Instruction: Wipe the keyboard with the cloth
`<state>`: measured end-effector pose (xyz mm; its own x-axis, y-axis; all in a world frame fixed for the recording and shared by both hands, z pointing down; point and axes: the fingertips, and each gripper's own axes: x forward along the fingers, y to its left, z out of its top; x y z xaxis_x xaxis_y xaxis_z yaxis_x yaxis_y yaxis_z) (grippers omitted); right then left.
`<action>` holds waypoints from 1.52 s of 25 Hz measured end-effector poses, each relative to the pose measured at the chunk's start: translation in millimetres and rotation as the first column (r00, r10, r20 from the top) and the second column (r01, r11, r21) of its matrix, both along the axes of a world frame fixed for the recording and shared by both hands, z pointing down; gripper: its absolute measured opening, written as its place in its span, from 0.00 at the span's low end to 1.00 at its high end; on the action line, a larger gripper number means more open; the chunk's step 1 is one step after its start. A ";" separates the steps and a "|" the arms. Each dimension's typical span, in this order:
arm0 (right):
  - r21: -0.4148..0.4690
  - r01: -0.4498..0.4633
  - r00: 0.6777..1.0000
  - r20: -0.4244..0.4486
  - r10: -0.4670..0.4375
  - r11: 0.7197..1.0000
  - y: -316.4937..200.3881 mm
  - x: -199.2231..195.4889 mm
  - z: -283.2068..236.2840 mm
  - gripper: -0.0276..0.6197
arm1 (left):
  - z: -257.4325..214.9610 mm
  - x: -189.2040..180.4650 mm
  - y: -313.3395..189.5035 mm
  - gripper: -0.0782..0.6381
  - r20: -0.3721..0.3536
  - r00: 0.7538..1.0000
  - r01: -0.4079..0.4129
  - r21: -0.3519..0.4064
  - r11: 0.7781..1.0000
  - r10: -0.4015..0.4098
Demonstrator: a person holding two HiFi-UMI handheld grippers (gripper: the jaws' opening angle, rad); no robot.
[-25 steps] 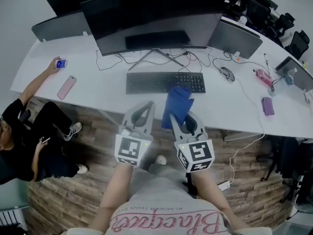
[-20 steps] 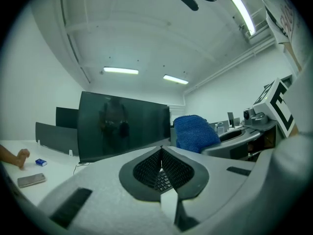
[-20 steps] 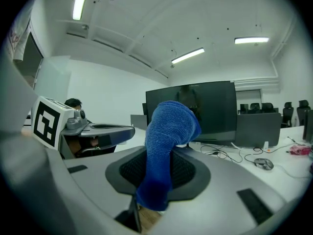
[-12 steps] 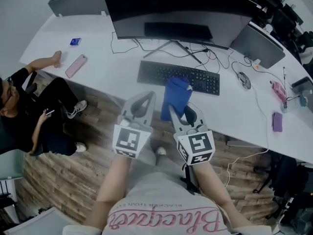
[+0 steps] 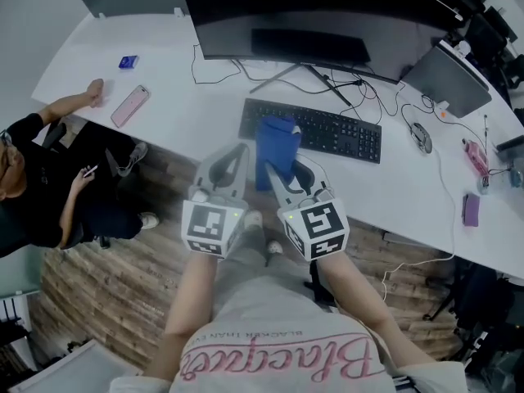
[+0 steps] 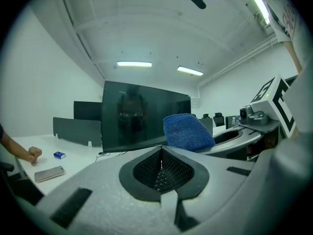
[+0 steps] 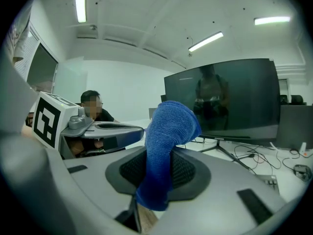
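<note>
Your right gripper (image 5: 284, 173) is clamped on the folded blue terry cloth (image 5: 274, 142). In the right gripper view its jaws pinch the cloth's lower end, and the rest stands up above them. Your left gripper (image 5: 232, 162) has its jaws pressed together with nothing between them, and you hold it just beside the right one. In the head view the cloth overlaps the near left part of the flat black keyboard (image 5: 327, 129), which lies on the long white desk (image 5: 180, 113) before the wide dark curved monitor (image 5: 311, 15). Whether cloth and keys touch cannot be told. A pink phone (image 5: 129, 106) lies at the desk's left, near a seated person's hand (image 5: 94, 91).
</note>
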<state>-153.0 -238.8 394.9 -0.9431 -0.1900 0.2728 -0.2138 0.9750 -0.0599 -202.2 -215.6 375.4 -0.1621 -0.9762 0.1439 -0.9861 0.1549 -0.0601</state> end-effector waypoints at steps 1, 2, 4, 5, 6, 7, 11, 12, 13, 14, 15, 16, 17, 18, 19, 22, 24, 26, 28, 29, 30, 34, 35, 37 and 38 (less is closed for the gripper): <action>-0.002 0.011 1.000 -0.003 -0.011 1.000 -2.4 -7.9 0.8 0.19 | 1.3 -6.9 -2.6 0.12 -0.001 1.000 0.005 -0.005 1.000 -0.005; -0.004 0.019 1.000 -0.008 -0.019 1.000 -5.4 -16.0 1.8 0.19 | 2.8 -14.2 -5.4 0.12 -0.003 1.000 0.009 -0.011 1.000 -0.009; -0.011 0.026 1.000 -0.015 -0.026 1.000 -12.7 -33.1 3.7 0.19 | 6.0 -30.7 -10.7 0.12 -0.009 1.000 0.020 -0.020 1.000 -0.020; -0.018 0.026 1.000 -0.016 -0.027 0.999 -16.6 -42.0 4.2 0.19 | 7.4 -39.3 -13.3 0.12 -0.012 1.000 0.024 -0.024 0.999 -0.024; -0.027 0.026 1.000 -0.016 -0.027 0.999 -20.5 -50.8 4.5 0.19 | 8.9 -47.6 -15.9 0.12 -0.014 1.000 0.027 -0.028 0.999 -0.028; -0.038 0.027 0.999 -0.017 -0.027 0.999 -24.0 -59.4 5.0 0.19 | 10.4 -55.5 -18.5 0.12 -0.016 0.999 0.029 -0.032 0.999 -0.030; -0.094 0.032 0.999 -0.041 -0.036 0.995 -33.5 -91.8 15.0 0.19 | 20.2 -84.5 -27.3 0.12 -0.029 0.999 0.037 -0.058 0.998 -0.039; -0.111 0.035 0.998 -0.050 -0.041 0.993 -34.2 -99.4 19.1 0.19 | 23.2 -91.1 -29.0 0.12 -0.036 0.999 0.037 -0.063 0.997 -0.040; -0.126 0.039 0.997 -0.059 -0.047 0.991 -34.4 -106.7 23.6 0.19 | 26.3 -97.2 -30.4 0.12 -0.042 0.998 0.036 -0.068 0.997 -0.039; -0.140 0.045 0.996 -0.069 -0.055 0.989 -34.2 -114.0 28.3 0.19 | 29.7 -103.3 -31.6 0.12 -0.048 0.998 0.035 -0.074 0.997 -0.039; -0.152 0.050 0.995 -0.080 -0.062 0.987 -33.7 -121.2 33.2 0.19 | 33.4 -109.4 -32.5 0.12 -0.055 0.998 0.035 -0.080 0.996 -0.039; -0.164 0.054 0.993 -0.091 -0.069 0.985 -33.2 -128.4 38.3 0.19 | 37.4 -115.8 -33.2 0.12 -0.060 0.997 0.036 -0.088 0.995 -0.041; -0.175 0.056 0.992 -0.102 -0.074 0.983 -32.9 -135.5 43.4 0.19 | 41.7 -122.5 -33.7 0.12 -0.064 0.997 0.038 -0.097 0.995 -0.044; -0.189 0.056 0.991 -0.112 -0.078 0.980 -33.0 -142.5 48.3 0.19 | 46.1 -129.3 -34.3 0.12 -0.069 0.996 0.041 -0.107 0.993 -0.048; -0.205 0.053 0.989 -0.121 -0.079 0.977 -33.3 -149.2 53.2 0.19 | 50.5 -136.4 -35.0 0.12 -0.075 0.996 0.045 -0.115 0.992 -0.054; -0.269 0.034 0.984 -0.162 -0.080 0.962 -34.3 -164.7 69.6 0.19 | 64.9 -155.5 -36.7 0.12 -0.099 0.992 0.059 -0.139 0.989 -0.073; -0.311 0.015 0.976 -0.202 -0.081 0.950 -34.6 -170.4 82.7 0.19 | 74.8 -163.8 -36.6 0.12 -0.112 0.990 0.064 -0.157 0.986 -0.082; -0.337 -0.011 0.966 -0.246 -0.077 0.941 -36.0 -173.9 96.2 0.19 | 83.2 -169.5 -36.1 0.12 -0.123 0.989 0.065 -0.173 0.983 -0.087; -0.354 -0.035 0.957 -0.281 -0.071 0.935 -38.1 -177.3 108.4 0.19 | 90.3 -173.9 -35.4 0.12 -0.137 0.986 0.065 -0.185 0.981 -0.092; -0.364 -0.044 0.953 -0.294 -0.070 0.930 -38.4 -179.1 113.9 0.19 | 94.6 -175.7 -34.3 0.12 -0.143 0.985 0.066 -0.193 0.979 -0.095; -0.376 -0.051 0.950 -0.303 -0.071 0.925 -38.2 -181.0 119.1 0.19 | 99.8 -177.6 -32.5 0.12 -0.150 0.984 0.067 -0.203 0.977 -0.098; -0.405 -0.039 0.949 -0.301 -0.093 0.913 -39.6 -193.8 129.0 0.19 | 114.2 -189.8 -32.1 0.12 -0.166 0.979 0.078 -0.224 0.971 -0.117; -0.409 -0.027 0.951 -0.293 -0.103 0.912 -39.8 -197.8 129.1 0.19 | 117.5 -193.4 -32.4 0.12 -0.170 0.978 0.083 -0.230 0.970 -0.124; -0.421 -0.007 0.952 -0.280 -0.122 0.907 -41.1 -204.6 131.9 0.19 | 122.1 -199.1 -34.2 0.12 -0.176 0.975 0.092 -0.242 0.966 -0.137; -0.429 -0.007 0.951 -0.281 -0.126 0.903 -43.5 -206.6 135.2 0.19 | 123.5 -201.3 -36.1 0.12 -0.178 0.974 0.096 -0.245 0.965 -0.142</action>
